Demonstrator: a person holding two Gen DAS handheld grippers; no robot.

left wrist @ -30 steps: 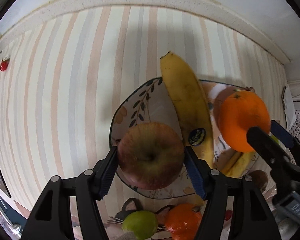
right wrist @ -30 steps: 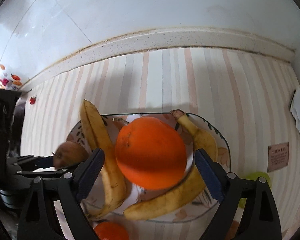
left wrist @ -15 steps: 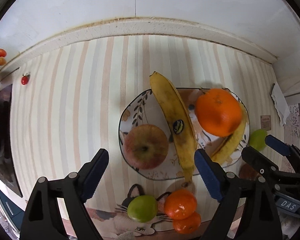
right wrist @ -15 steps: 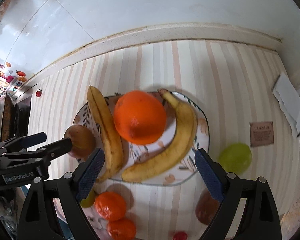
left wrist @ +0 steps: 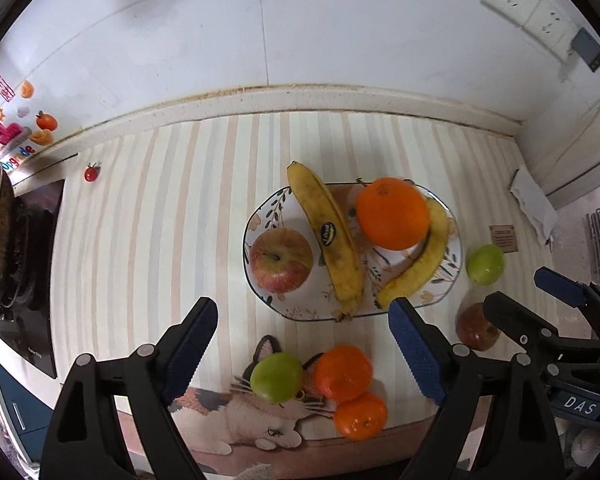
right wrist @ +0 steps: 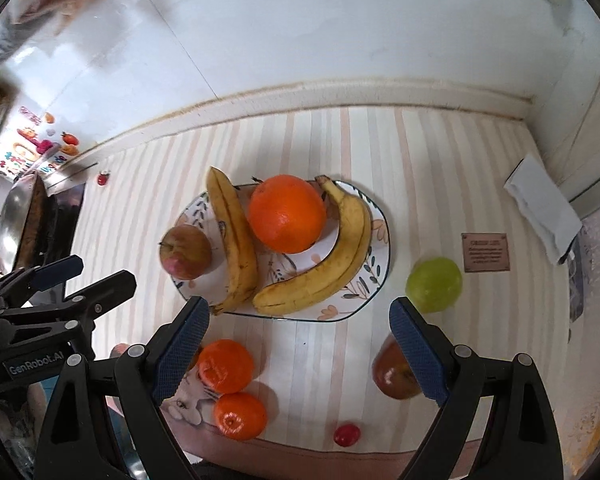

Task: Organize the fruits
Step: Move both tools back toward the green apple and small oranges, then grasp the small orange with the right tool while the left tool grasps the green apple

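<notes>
A patterned plate [left wrist: 268, 204] [right wrist: 382, 240] on the striped counter holds a red apple [left wrist: 281, 260] [right wrist: 185, 251], two bananas [left wrist: 326, 236] [right wrist: 328, 256] and a large orange [left wrist: 392, 213] [right wrist: 286, 212]. My left gripper [left wrist: 302, 344] is open and empty, pulled back in front of the plate. My right gripper [right wrist: 299, 346] is open and empty, also back from the plate. Loose on the counter lie two tangerines [left wrist: 343, 372] [right wrist: 225, 365], a green apple [left wrist: 277, 376], a green fruit [left wrist: 485, 264] [right wrist: 434, 284] and a dark red apple [left wrist: 475, 328] [right wrist: 394, 372].
A cherry tomato [right wrist: 346, 434] lies near the front edge, another [left wrist: 92, 172] at the back left. A stove with a pan [left wrist: 4, 248] is at the far left. A folded cloth [right wrist: 540, 208] and a small card [right wrist: 485, 252] lie right. The wall runs behind.
Both grippers let go of their fruit, the left the red apple, the right the orange, left them on the plate, and drew back and up.
</notes>
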